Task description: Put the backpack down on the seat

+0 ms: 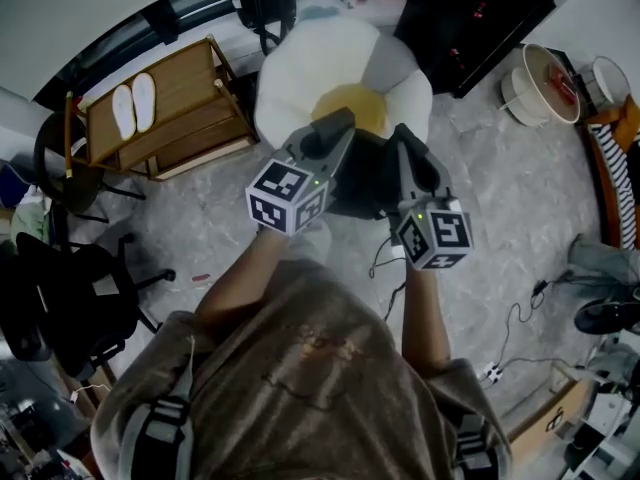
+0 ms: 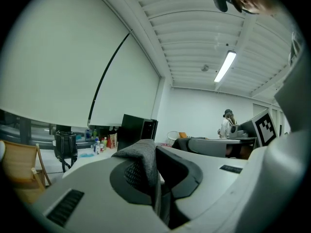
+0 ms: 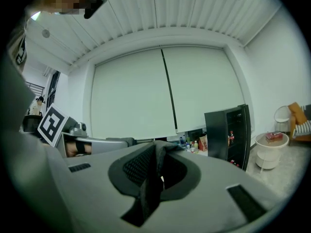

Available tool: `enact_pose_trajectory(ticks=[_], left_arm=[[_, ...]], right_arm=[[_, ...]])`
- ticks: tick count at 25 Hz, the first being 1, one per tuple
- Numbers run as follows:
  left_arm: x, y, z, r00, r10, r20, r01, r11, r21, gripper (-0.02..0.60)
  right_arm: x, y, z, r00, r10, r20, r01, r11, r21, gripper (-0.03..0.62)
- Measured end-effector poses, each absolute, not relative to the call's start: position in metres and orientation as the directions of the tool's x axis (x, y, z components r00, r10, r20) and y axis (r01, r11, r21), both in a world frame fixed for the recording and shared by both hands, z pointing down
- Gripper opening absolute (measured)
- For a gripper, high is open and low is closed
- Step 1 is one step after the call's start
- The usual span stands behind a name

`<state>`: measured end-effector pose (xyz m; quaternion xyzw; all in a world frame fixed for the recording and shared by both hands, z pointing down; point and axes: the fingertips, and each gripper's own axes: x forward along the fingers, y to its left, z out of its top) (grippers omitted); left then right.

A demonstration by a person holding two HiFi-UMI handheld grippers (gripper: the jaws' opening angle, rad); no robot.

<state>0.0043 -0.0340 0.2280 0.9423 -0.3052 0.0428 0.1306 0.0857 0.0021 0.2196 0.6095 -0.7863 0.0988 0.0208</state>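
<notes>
As seen from the head view, both forearms reach forward side by side from the sleeves of a grey-brown shirt, each hand carrying one tool.

- Left tool [image 1: 333, 126]: points away from the body toward the seat, marker cube nearest the wrist. In the left gripper view the left tool [image 2: 155, 165] has its jaws closed on a fold of grey fabric [image 2: 142, 154] that stands up between them.
- Right tool [image 1: 402, 140]: parallel to the left and just beside it. In the right gripper view the right tool [image 3: 154, 165] is likewise clamped on a ridge of dark fabric [image 3: 148, 181].
- Backpack [image 1: 358, 190]: a dark mass between and under the two tools, at the near edge of the seat. Whether it touches the cushion cannot be told.
- Seat [image 1: 290, 78]: white and petal-shaped with a yellow centre [image 1: 352, 103], standing on the grey marbled floor [image 1: 200, 218].
- Wooden rack [image 1: 190, 93]: on the floor left of the seat, with two white soles [image 1: 133, 103] lying on it.
- Black cabinet [image 1: 480, 13]: beyond the seat, to its right.
</notes>
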Motion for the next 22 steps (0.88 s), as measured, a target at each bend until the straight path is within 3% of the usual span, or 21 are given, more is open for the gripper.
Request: enact_pose_trajectory(ticks=[22], left_arm=[[0.056, -0.239, 0.284, 0.847, -0.466, 0.255, -0.524, -0.815, 0.249, 0.031]], right_arm=[[0.143, -0.200, 0.272, -0.191, -0.955, 0.226, -0.968, 0.145, -0.206, 0.031]])
